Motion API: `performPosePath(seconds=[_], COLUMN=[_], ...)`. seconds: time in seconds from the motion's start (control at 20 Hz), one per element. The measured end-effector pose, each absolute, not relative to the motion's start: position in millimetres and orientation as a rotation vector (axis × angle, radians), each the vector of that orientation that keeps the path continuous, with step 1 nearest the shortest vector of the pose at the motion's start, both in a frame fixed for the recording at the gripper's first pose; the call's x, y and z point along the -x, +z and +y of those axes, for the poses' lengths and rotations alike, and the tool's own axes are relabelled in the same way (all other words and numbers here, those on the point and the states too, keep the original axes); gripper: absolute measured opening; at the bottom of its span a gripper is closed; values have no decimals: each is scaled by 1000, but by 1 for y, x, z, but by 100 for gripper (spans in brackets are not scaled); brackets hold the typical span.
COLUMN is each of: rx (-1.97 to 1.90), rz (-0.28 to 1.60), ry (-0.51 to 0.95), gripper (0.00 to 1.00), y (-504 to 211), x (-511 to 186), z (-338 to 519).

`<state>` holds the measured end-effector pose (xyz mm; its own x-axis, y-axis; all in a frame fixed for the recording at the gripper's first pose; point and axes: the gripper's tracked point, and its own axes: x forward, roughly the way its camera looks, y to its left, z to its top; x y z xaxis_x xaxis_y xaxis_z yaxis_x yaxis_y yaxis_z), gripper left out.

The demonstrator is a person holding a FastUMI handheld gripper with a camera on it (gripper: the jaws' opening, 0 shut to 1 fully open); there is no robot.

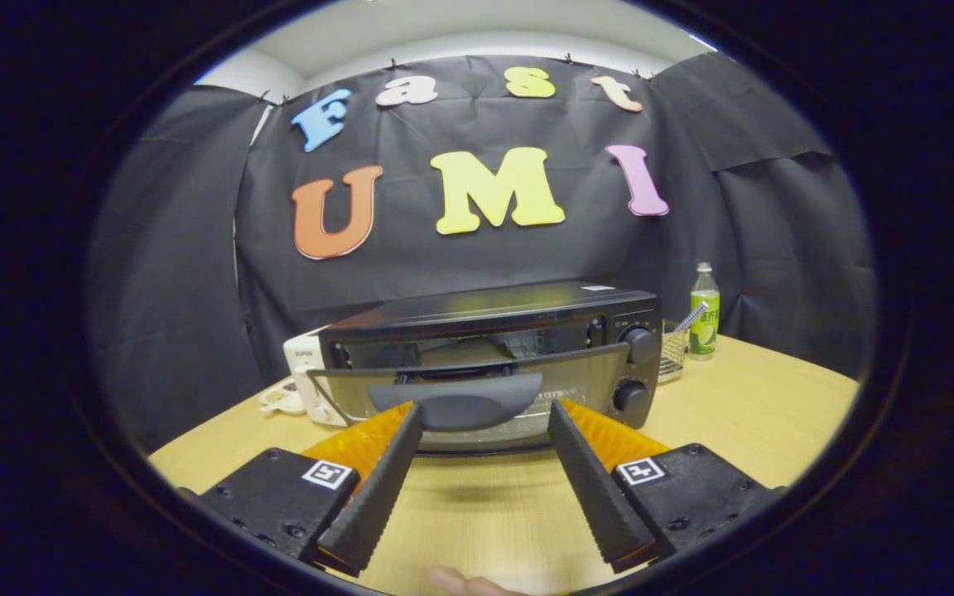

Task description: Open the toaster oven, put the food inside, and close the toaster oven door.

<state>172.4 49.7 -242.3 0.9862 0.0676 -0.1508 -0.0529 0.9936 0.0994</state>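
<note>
Fingers spread wide, operator: your gripper has its tips parted on either side of the door handle, and neither finger looks to be pressing on it, so call the jaws released, holding nothing. The handle sits right between the tips, and I cannot tell whether a tip brushes its end or stands just clear.

Working out from that handle: the glass door it belongs to is tilted, its top edge leaning out from the toaster oven and its bottom edge down by the table. So the door is partway open, not flat down yet. Behind the handle, through the gap above the door, you can see a rack in the cavity; I can't make out any food on it.

Right of the handle are the oven's two knobs, then a wire basket and a green bottle further out. Left of the handle, a white appliance pokes from behind the oven, with a small dish beside it; its contents are too small to name.

My read: step one is underway, not finished. You've the door to bring fully down, the food to fetch and load, then the door to shut.
</note>
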Motion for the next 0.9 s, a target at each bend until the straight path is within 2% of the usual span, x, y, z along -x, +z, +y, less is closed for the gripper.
performPosePath(seconds=[0.25, 0.55, 0.9], rx=[-124, -145, -213], rz=[132, 152, 69], ry=[65, 36, 42], gripper=[100, 100, 100], y=[-221, -160, -18], x=[-160, -129, -83], z=[40, 15, -8])
